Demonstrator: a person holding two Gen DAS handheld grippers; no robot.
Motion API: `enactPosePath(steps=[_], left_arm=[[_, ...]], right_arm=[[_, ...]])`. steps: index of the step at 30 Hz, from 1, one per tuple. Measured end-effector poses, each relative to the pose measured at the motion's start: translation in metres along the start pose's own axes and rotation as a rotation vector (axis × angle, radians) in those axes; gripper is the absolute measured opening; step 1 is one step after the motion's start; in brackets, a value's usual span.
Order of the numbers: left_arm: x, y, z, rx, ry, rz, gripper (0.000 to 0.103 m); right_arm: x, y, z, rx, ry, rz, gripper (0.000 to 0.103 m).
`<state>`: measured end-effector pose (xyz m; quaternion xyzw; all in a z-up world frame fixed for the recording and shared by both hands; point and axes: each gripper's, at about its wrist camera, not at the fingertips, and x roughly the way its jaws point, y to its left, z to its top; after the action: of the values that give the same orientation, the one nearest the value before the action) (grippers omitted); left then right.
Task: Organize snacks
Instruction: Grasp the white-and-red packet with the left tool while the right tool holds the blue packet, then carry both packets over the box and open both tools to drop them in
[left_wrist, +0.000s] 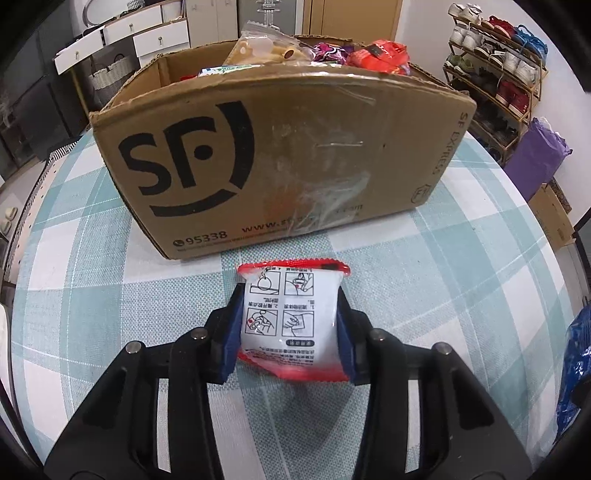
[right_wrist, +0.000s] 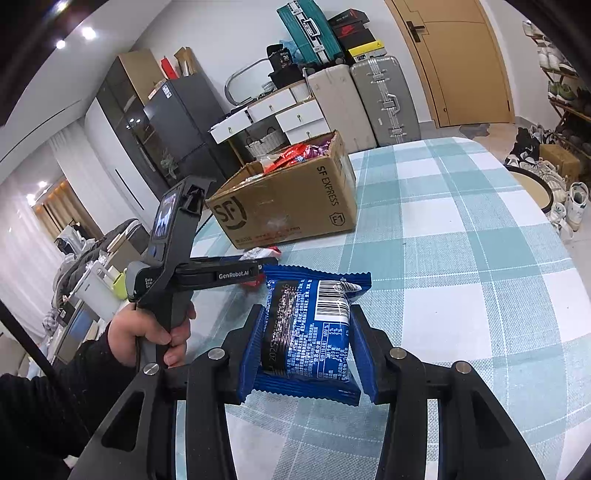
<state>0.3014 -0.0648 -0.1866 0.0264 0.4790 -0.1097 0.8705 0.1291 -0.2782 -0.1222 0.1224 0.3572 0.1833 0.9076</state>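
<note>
My left gripper (left_wrist: 290, 306) is shut on a red and white snack packet (left_wrist: 291, 317), held just in front of the cardboard SF box (left_wrist: 280, 155), which holds several snack packs. My right gripper (right_wrist: 306, 332) is shut on a blue snack packet (right_wrist: 310, 332), held low over the checked tablecloth. In the right wrist view the left gripper (right_wrist: 258, 266) shows at the left, pointing toward the box (right_wrist: 291, 199), with the red packet (right_wrist: 262, 253) at its tip.
The round table has a teal and white checked cloth (left_wrist: 461, 277). The blue packet shows at the right edge of the left wrist view (left_wrist: 576, 369). Suitcases (right_wrist: 384, 99), white drawers (right_wrist: 295, 114) and a shoe rack (left_wrist: 495, 74) stand beyond the table.
</note>
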Motion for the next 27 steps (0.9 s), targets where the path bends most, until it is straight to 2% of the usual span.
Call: enactPosePath(steps=[5,13,27], left_arm=[[-0.016,-0.002,-0.021,-0.002,-0.023,-0.002,0.04],[-0.053,-0.013,-0.026,0.024,-0.069,-0.021,0.04],[-0.155,-0.009,-0.057,0.008,-0.199,-0.03,0.04]], right_arm=[[-0.004,0.002,-0.002,0.002,-0.01,-0.001,0.045],[-0.014,0.01,-0.002,-0.01,-0.039,0.001,0.045],[-0.028,0.054,0.016,-0.12,-0.098,0.077,0.045]])
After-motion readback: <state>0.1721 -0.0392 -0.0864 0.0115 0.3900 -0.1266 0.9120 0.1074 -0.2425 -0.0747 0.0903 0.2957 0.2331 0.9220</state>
